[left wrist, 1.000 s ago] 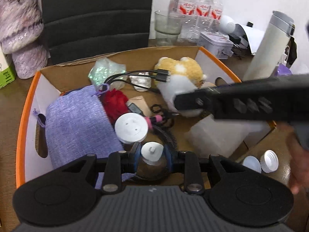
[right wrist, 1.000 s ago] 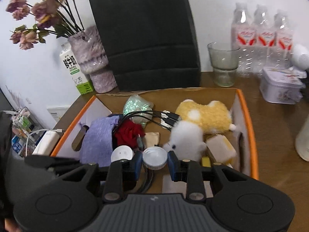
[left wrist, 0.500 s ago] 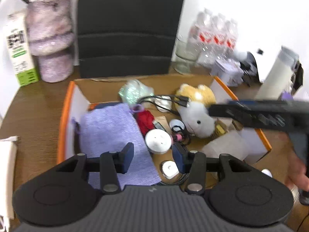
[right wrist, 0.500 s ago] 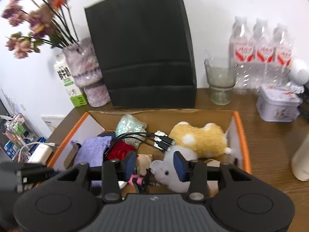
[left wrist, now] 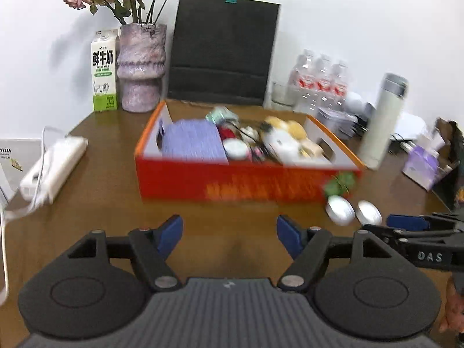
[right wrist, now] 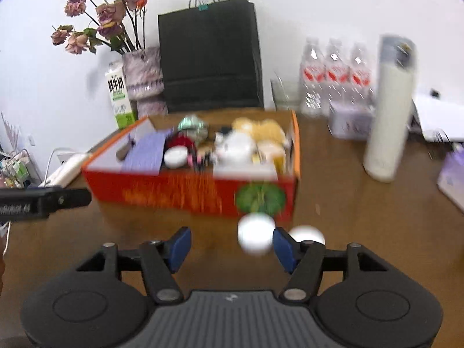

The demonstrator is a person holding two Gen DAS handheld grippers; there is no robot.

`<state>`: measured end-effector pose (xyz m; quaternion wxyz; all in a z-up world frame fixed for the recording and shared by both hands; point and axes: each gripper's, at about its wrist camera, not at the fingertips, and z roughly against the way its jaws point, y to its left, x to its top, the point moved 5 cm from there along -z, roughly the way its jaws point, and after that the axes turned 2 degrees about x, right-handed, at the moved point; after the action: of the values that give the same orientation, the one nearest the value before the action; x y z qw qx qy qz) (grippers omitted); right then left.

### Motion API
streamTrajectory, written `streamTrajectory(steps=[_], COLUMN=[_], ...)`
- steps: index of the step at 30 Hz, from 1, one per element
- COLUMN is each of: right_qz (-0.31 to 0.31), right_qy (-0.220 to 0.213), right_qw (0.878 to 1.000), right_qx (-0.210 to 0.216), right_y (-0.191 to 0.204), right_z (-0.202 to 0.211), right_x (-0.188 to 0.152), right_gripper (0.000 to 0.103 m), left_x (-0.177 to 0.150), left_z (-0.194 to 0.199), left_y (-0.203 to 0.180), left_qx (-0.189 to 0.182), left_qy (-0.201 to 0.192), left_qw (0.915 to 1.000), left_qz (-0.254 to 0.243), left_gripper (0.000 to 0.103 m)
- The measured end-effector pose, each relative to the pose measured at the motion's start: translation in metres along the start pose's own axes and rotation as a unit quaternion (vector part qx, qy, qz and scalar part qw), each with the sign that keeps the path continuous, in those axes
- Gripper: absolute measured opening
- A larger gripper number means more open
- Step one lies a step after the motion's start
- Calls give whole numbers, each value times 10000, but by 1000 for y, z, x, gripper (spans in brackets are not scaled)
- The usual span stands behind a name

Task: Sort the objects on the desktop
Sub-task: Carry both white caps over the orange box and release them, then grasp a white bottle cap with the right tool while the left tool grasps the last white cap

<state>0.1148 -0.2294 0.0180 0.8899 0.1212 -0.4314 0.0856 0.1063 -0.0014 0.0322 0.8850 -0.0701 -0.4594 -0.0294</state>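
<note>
An orange cardboard box (left wrist: 246, 185) stands mid-table, filled with a purple cloth (left wrist: 192, 142), a white and yellow plush toy (left wrist: 284, 139), a white lid (left wrist: 236, 148), cables and small items. My left gripper (left wrist: 229, 233) hovers over bare table in front of the box, its jaws opening with nothing between them. In the right wrist view my right gripper (right wrist: 230, 246) also hangs before the box (right wrist: 174, 191), its jaws opening. Two white caps (right wrist: 255, 235) (right wrist: 307, 235) lie on the table just beyond its right fingertip, untouched by the pads.
Behind the box stand a black paper bag (left wrist: 223, 49), a flower vase (left wrist: 142, 66), a milk carton (left wrist: 104, 69), water bottles (left wrist: 319, 84) and a tall white flask (left wrist: 382, 121). A white power strip (left wrist: 52, 168) lies left, a purple tissue pack (left wrist: 420, 165) right.
Both grippers let go of what they held over the box, a small white-capped bottle on the left and a white lid on the right. They drew back to the near side with jaws wider.
</note>
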Motion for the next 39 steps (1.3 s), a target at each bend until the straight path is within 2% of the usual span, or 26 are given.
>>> streamTrajectory(steps=[2, 4, 6, 10, 13, 16, 19, 21, 23, 26, 31, 33, 34, 37, 39], right_qz=[-5, 42, 161, 422, 605, 646, 491, 487, 619, 535, 288, 198, 171, -24, -167], right_qy=[-27, -35, -99, -157, 28, -49, -291, -286, -274, -63, 370, 463, 381, 193, 5], right_qw=[10000, 9999, 9998, 9990, 9978, 9973, 9981, 9984, 9974, 9983, 9988, 9987, 9991, 9997, 9995], right_qx=[72, 154, 118, 16, 276, 340, 217, -66, -254, -236, -137, -99, -108, -114, -285], right_y=[6, 15, 22, 29, 30, 21, 0, -15, -29, -51, -76, -82, -84, -95, -104], right_z=[14, 27, 39, 54, 61, 72, 72, 59, 40, 5, -46, -59, -59, -54, -48], right_x=[-20, -38, -51, -71, -82, -80, -64, -48, -31, -10, 8, 7, 7, 5, 6], right_gripper=[61, 62, 65, 68, 68, 68, 69, 69, 68, 67, 55, 39, 39, 39, 38], left_x=[-25, -47, -63, -82, -84, -80, -64, -54, -44, -29, -13, -9, -7, -3, -2], left_z=[14, 26, 36, 46, 46, 42, 23, 1, -26, -61, -103, -114, -119, -130, -138], left_y=[-3, -9, -11, -15, -17, -20, -32, -48, -62, -82, -113, -119, -123, -132, -138], left_qx=[-42, -87, 22, -14, -88, -144, -426, -657, -688, -1012, -1020, -1060, -1078, -1136, -1144], left_qy=[5, 25, -47, -12, 59, 63, 99, 178, 348, 471, 571, 601, 592, 605, 654], left_qw=[10000, 9998, 9993, 9989, 9988, 9987, 9973, 9945, 9929, 9894, 9852, 9848, 9849, 9853, 9851], left_qz=[22, -191, -361, -465, -478, -485, -583, -793, -901, -927, -1251, -1240, -1217, -1127, -1108], left_gripper=[80, 80, 82, 83, 83, 83, 84, 87, 85, 83, 79, 79, 79, 73, 51])
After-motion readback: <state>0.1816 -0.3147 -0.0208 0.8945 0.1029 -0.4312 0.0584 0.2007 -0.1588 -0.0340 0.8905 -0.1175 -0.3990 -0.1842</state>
